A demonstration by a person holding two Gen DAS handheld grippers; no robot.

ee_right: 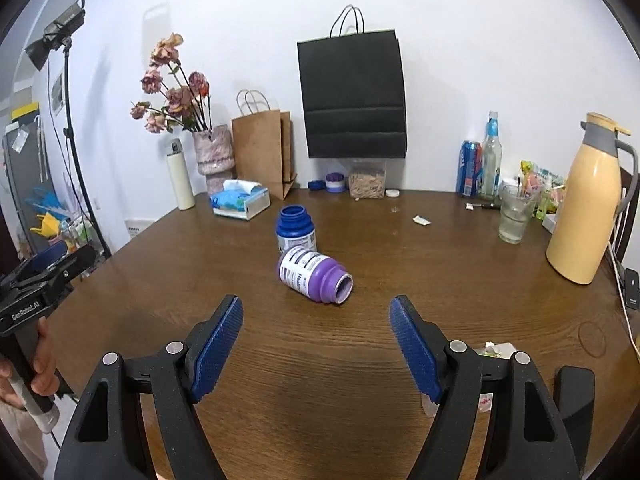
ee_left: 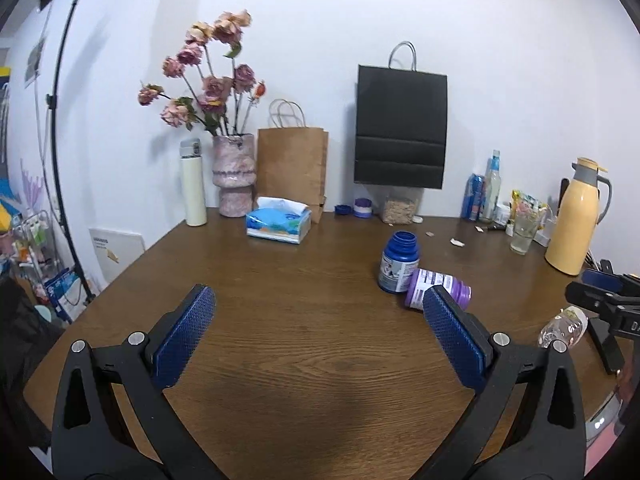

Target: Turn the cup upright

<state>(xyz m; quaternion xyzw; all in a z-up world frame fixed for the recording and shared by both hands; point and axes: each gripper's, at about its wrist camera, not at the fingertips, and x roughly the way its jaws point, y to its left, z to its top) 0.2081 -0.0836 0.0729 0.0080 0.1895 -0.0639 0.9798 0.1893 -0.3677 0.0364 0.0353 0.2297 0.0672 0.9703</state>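
Purple bottle [ee_right: 314, 278] lies tipped beside blue bottle [ee_right: 296, 230]; right gripper [ee_right: 316, 344] fingers wide, empty, likely best closing across its labelled body; left gripper [ee_left: 320, 332] likewise spread, empty.

I count two pill bottles [ee_right: 297, 229] [ee_right: 314, 278], two paper bags [ee_right: 354, 94] [ee_right: 262, 152], one thermos jug [ee_right: 586, 200], one tissue box [ee_right: 242, 200].

Left gripper [ee_left: 318, 300] gapes wide above table [ee_left: 304, 264]; purple bottle [ee_left: 436, 287] lies sideways.
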